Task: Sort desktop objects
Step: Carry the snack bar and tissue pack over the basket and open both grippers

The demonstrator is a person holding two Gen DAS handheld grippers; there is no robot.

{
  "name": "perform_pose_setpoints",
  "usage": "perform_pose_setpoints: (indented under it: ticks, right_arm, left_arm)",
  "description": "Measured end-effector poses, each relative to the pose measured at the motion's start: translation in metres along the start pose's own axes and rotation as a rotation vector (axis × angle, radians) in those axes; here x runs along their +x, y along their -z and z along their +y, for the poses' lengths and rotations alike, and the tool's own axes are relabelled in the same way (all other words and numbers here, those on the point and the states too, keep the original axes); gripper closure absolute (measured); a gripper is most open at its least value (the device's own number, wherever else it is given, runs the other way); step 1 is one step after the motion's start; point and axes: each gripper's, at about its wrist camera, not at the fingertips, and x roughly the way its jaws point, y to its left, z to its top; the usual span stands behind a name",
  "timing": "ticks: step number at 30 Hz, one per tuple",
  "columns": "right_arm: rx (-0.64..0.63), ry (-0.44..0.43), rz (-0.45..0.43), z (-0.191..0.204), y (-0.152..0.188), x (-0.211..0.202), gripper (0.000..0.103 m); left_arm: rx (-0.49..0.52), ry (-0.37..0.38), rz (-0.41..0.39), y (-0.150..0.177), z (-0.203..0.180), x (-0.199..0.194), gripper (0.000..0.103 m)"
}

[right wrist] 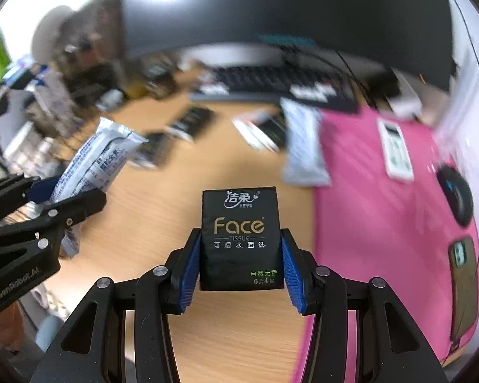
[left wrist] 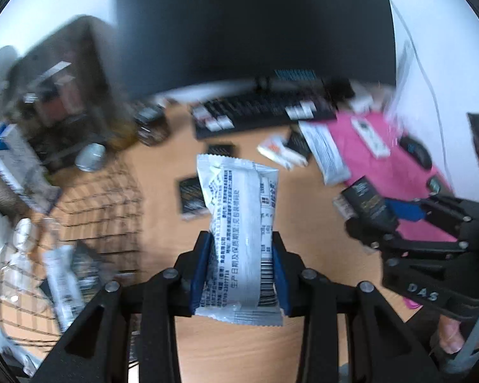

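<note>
Above the wooden desk (left wrist: 233,344), each hand-held gripper carries one item clear of the surface. The left hand-held gripper (left wrist: 241,274) is clamped on a white snack packet (left wrist: 239,223), gripped across its lower half, with the upper half standing free beyond the fingers. The right hand-held gripper (right wrist: 241,255) is clamped on a black tissue pack (right wrist: 239,236), held squarely between the blue pads (right wrist: 188,274). Risk one: the snack packet is soft film, pinched and creased at the grip; it could slide or fold over during a fast swing, and the blur in both views suggests fast motion. Risk two: the two hand-held grippers are close together, so a crossing path could knock one item against the other. Risk three: the wire basket (left wrist: 105,210) at left already holds several packets and is ringed by clutter, so a release from height could land outside it. Loose packs (left wrist: 191,198) remain on the desk, near the keyboard (left wrist: 262,111) and pink mat (right wrist: 383,223).
</note>
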Motion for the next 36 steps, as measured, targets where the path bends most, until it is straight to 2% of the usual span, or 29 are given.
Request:
perform_pose_setpoints:
  ticks: [3, 7, 11, 16, 22, 30, 31, 32, 34, 36]
  right_arm:
    - [-0.070, -0.058, -0.039, 0.046, -0.019, -0.012, 0.056]
    - [-0.184, -0.144, -0.066, 0.115, -0.038, -0.018, 0.056]
    - [-0.278, -0.216, -0.057, 0.178, -0.047, -0.011, 0.056]
    - [-0.357, -0.256, -0.021, 0.230, -0.045, 0.007, 0.056]
    - [-0.396, -0.269, 0.021, 0.251, -0.038, 0.028, 0.056]
    - [-0.421, -0.272, 0.010, 0.259, -0.035, 0.039, 0.055]
    - [-0.424, -0.269, 0.004, 0.258, -0.035, 0.039, 0.055]
    - [-0.421, -0.265, 0.000, 0.258, -0.035, 0.037, 0.055]
    - [-0.408, -0.265, -0.004, 0.253, -0.037, 0.035, 0.055]
    - [-0.392, -0.280, -0.005, 0.246, -0.038, 0.030, 0.055]
  left_arm:
    - [-0.057, -0.044, -0.052, 0.000, 0.034, -0.032, 0.063]
    - [-0.169, -0.137, -0.069, 0.009, 0.093, -0.055, 0.063]
    - [-0.290, -0.201, -0.037, 0.026, 0.153, -0.058, 0.063]
    - [-0.361, -0.226, 0.024, 0.047, 0.188, -0.046, 0.063]
    - [-0.389, -0.231, 0.061, 0.066, 0.197, -0.042, 0.063]
    - [-0.399, -0.220, 0.088, 0.073, 0.201, -0.037, 0.061]
    - [-0.399, -0.218, 0.079, 0.073, 0.201, -0.039, 0.053]
    - [-0.396, -0.217, 0.068, 0.072, 0.200, -0.041, 0.040]
    - [-0.383, -0.225, 0.043, 0.069, 0.196, -0.045, 0.034]
    - [-0.371, -0.220, 0.025, 0.066, 0.189, -0.051, 0.034]
